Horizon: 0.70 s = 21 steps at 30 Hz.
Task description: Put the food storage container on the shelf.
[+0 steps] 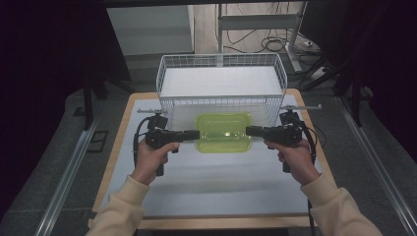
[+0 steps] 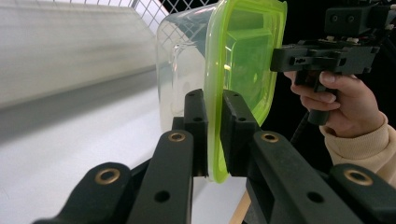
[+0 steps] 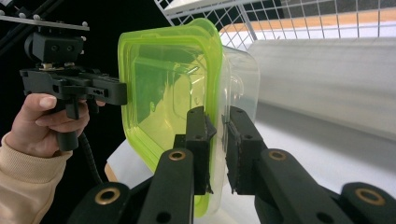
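A clear plastic container with a lime-green lid is held between both grippers just in front of the wire basket. My left gripper is shut on the lid's left rim. My right gripper is shut on its right rim. In the left gripper view the jaws pinch the green lid's edge, with the right gripper on the far side. The right gripper view has its jaws clamped on the rim of the lid, and the left gripper is opposite.
A white wire basket stands at the back of the table, right behind the container. A white mat covers the wooden tabletop, with open surface towards the person. Cables and a desk frame lie on the floor beyond.
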Each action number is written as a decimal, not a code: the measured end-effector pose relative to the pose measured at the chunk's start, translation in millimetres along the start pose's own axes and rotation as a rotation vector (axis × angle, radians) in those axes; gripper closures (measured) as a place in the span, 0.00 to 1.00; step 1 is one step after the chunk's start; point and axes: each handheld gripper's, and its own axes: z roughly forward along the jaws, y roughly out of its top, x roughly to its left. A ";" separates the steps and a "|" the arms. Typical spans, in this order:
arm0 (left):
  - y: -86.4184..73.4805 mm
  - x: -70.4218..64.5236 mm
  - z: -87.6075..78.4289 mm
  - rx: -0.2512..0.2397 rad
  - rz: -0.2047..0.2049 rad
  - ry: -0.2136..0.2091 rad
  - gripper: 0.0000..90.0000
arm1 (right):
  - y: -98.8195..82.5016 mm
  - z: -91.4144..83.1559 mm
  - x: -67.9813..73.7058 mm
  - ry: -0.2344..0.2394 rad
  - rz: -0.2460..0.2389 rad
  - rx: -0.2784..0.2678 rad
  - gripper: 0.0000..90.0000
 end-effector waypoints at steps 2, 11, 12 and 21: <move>2.0 -0.1 -0.4 -0.003 0.000 0.000 0.92 | 2.2 -0.1 0.6 0.001 -0.003 -0.001 0.89; 17.2 -0.7 -3.0 -0.018 -0.001 0.008 0.92 | 20.9 0.9 2.6 -0.006 -0.021 -0.011 0.89; 20.3 -0.7 -4.1 -0.018 -0.002 0.008 0.92 | 23.9 0.7 3.6 -0.005 -0.019 -0.006 0.89; 32.6 -2.7 -7.5 -0.025 0.005 0.019 0.92 | 35.4 1.7 4.0 0.008 -0.026 -0.016 0.89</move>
